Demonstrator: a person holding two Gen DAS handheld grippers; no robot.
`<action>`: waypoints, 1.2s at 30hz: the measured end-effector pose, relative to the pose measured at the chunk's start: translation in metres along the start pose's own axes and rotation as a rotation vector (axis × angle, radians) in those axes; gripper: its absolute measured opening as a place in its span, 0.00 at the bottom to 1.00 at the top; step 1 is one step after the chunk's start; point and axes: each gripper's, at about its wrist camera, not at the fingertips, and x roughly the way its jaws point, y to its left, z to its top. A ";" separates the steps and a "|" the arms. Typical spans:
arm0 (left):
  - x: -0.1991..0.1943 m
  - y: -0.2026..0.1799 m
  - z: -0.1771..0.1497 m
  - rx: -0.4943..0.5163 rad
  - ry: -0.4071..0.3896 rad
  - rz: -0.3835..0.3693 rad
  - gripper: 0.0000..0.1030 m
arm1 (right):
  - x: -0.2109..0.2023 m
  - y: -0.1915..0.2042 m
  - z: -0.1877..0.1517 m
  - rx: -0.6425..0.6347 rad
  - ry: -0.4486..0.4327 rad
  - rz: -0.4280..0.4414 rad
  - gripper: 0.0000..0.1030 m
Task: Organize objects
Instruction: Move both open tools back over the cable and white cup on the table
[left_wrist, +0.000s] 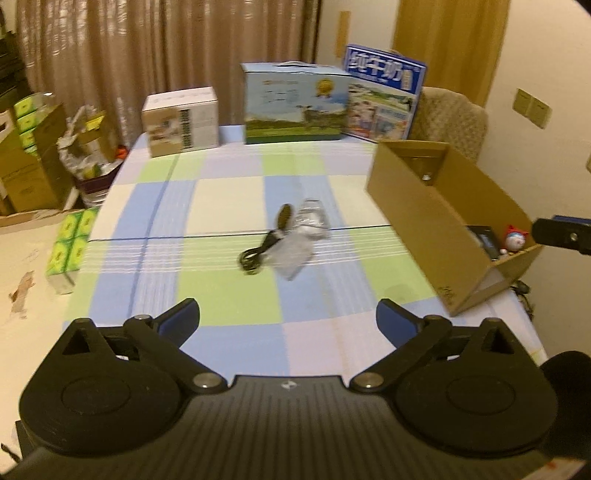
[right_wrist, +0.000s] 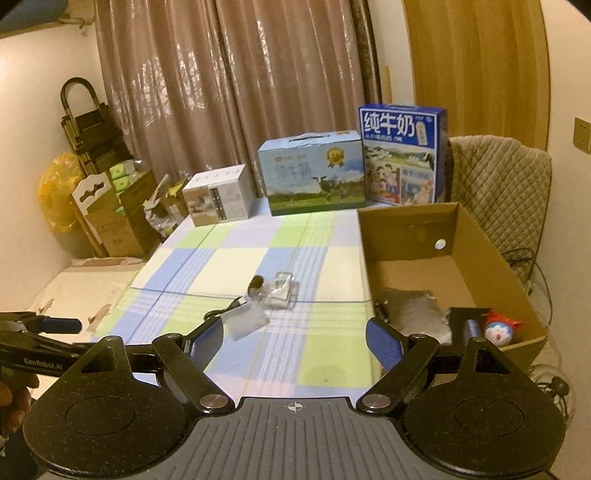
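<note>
On the checked tablecloth (left_wrist: 221, 192) (right_wrist: 236, 266) lie a clear plastic bag (left_wrist: 301, 236) (right_wrist: 273, 295) and a black cable with a small dark head (left_wrist: 266, 240) (right_wrist: 236, 301), touching each other. An open cardboard box (left_wrist: 436, 229) (right_wrist: 491, 258) stands at the right; inside are a silver pouch (right_wrist: 413, 314), a black item (left_wrist: 487, 240) (right_wrist: 465, 321) and a small blue-and-red toy figure (left_wrist: 515, 238) (right_wrist: 498, 328). My left gripper (left_wrist: 288, 317) hovers open over the table's near edge with nothing between its fingers. My right gripper (right_wrist: 295, 339) is open too, nothing in it, beside the box.
Two milk cartons (left_wrist: 295, 103) (right_wrist: 402, 155) and a white box (left_wrist: 181, 122) (right_wrist: 218, 199) line the table's far edge. A green multipack (left_wrist: 70, 243) sits at the left edge. Cardboard boxes and bags clutter the floor at the left (right_wrist: 110, 206). A padded chair (right_wrist: 498, 184) stands behind the box.
</note>
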 end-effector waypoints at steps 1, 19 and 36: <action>0.000 0.005 -0.001 -0.007 0.000 0.005 0.99 | 0.002 0.002 -0.002 0.000 0.004 0.002 0.79; 0.051 0.057 0.005 -0.044 0.021 0.033 0.99 | 0.092 0.028 -0.025 -0.033 0.075 0.066 0.79; 0.167 0.073 0.013 0.091 0.017 0.077 0.99 | 0.216 0.029 -0.027 -0.142 0.181 0.150 0.79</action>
